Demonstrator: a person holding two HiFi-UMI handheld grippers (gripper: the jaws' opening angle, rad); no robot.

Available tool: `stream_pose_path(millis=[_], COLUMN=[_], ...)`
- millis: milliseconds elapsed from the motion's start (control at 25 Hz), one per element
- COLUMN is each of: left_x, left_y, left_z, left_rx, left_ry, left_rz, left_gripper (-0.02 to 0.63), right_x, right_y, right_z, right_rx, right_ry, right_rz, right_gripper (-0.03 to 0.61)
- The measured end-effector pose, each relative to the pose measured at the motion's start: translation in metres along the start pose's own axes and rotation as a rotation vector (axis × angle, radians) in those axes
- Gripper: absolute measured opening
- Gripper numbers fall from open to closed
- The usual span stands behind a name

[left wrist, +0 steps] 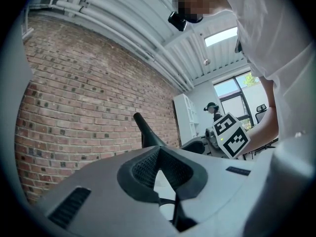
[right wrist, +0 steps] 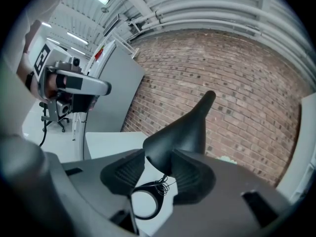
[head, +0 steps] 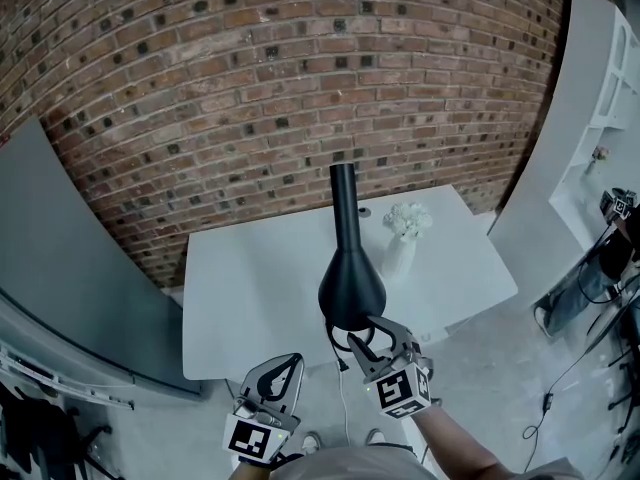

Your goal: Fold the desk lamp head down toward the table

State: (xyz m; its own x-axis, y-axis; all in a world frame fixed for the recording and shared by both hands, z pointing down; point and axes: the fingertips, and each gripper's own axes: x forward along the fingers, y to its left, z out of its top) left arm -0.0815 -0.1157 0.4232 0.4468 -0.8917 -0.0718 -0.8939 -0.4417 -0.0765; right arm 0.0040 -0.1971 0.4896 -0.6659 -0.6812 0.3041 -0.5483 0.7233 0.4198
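The black desk lamp's cone-shaped head [head: 350, 283] stands up over the white table [head: 250, 288], its thin neck [head: 343, 193] pointing at the brick wall. My right gripper [head: 369, 331] is at the head's wide lower end. In the right gripper view its two ribbed pads [right wrist: 123, 173] sit on either side of the lamp head [right wrist: 180, 132], pressed against it. A black ring with thin wire [right wrist: 145, 205] hangs below. My left gripper [head: 293, 362] hovers off the table's near edge, left of the lamp, shut and holding nothing. The lamp neck [left wrist: 144, 128] shows beyond it.
A white vase with white flowers [head: 402, 240] stands on the table just right of the lamp. A grey panel [head: 70, 258] leans at the left, and a white shelf unit [head: 600, 118] stands at the right. Cables lie on the floor [head: 560, 388]. A brick wall [head: 300, 68] is behind.
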Motion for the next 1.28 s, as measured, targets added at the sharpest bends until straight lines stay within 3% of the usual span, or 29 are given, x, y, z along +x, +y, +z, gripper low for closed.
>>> stream_pose_path(millis=[1280], left_x=[-0.005], left_y=[0.018], left_z=[-0.003], left_rx=[-0.004], left_ry=[0.004], left_rz=[0.054], left_gripper=[0.008], right_x=[0.02], right_y=[-0.004], right_z=[-0.017], right_rx=[0.003], right_ry=[0.035], right_rz=[0.013], right_gripper=[0.17])
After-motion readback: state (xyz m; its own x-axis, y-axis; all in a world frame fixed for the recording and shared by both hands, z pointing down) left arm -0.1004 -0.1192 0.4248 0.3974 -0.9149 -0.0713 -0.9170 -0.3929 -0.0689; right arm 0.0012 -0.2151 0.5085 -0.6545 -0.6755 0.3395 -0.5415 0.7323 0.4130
